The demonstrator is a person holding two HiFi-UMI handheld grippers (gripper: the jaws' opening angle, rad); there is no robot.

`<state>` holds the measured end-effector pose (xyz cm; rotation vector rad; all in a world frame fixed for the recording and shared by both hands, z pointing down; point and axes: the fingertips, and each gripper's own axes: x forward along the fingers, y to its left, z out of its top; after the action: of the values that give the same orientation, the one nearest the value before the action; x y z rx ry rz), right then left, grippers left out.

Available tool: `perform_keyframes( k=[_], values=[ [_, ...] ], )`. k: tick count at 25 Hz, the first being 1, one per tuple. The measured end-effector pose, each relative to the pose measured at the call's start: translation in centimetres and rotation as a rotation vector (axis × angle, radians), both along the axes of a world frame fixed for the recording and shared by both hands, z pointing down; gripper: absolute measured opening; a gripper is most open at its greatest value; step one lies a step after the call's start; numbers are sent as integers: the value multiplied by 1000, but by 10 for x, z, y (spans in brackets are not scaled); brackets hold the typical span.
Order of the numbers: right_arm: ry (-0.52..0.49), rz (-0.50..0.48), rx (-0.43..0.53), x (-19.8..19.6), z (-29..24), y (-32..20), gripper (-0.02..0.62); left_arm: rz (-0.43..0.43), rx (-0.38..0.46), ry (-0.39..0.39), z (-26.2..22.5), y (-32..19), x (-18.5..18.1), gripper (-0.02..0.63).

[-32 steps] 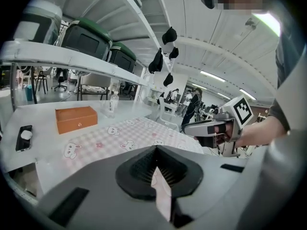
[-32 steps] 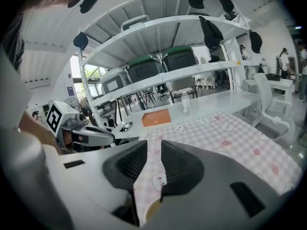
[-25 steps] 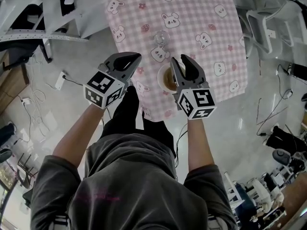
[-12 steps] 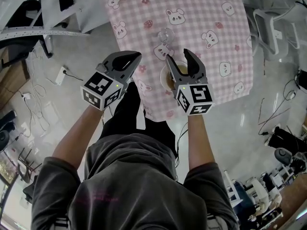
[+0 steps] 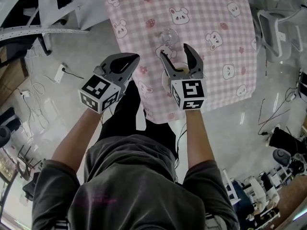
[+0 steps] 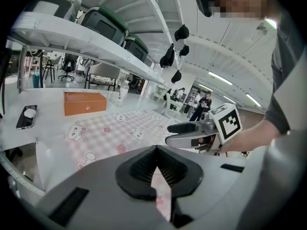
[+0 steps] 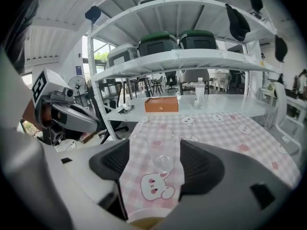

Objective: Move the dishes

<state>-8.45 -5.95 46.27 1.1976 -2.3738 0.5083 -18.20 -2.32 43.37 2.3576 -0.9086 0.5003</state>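
- Lower left of centre in the head view: left gripper (image 5: 132,58), tongs pressed together on nothing, held off the table's near edge, apart from any dish.
- Just right of it: right gripper (image 5: 175,55), tongs spread wide after just opening, pads on nothing.
- Under that spread, middle of the frame: small dish (image 5: 178,69) with a brownish inside, sitting on the pink bunny cloth (image 5: 216,13) close to its near edge; shows only as a rim at the bottom of the right gripper view.
- Just beyond the dish: clear glass (image 5: 166,34), framed between the open tongs in the right gripper view; upright or tipped, cannot tell.
- Far end, top of the right gripper view: orange box (image 7: 160,104) and bottle (image 7: 200,92), well clear.
- Likely trouble: reaching too far forward and knocking the glass with a tong tip.
- Also: closing on the rim off-centre and tilting the dish, spilling whatever lies in it.
- Also: snagging the loose cloth near the edge and dragging dish and glass along.
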Motion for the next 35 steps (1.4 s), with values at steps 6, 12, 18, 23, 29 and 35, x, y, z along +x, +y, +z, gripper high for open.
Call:
perform_keyframes(
  k=[6,12,18,23,29,35],
  values=[
    [17,10,6,-2,14,-14,311,3,-24,3,11,-4,1,2],
    [36,11,15,-11,20,-24,311,2,-44,3,19,-9,-4,2],
    [47,12,19,-11,25,-32,311,5,-52,9,22,-14,-1,2],
    [52,15,32,-13,26,-37,311,7,-57,10,26,-16,-3,2],
    [59,16,35,-17,30,-41,311,4,-62,11,31,-18,-5,2],
    [62,27,51,-18,29,-44,310,6,-66,10,32,-20,-7,2]
  ],
)
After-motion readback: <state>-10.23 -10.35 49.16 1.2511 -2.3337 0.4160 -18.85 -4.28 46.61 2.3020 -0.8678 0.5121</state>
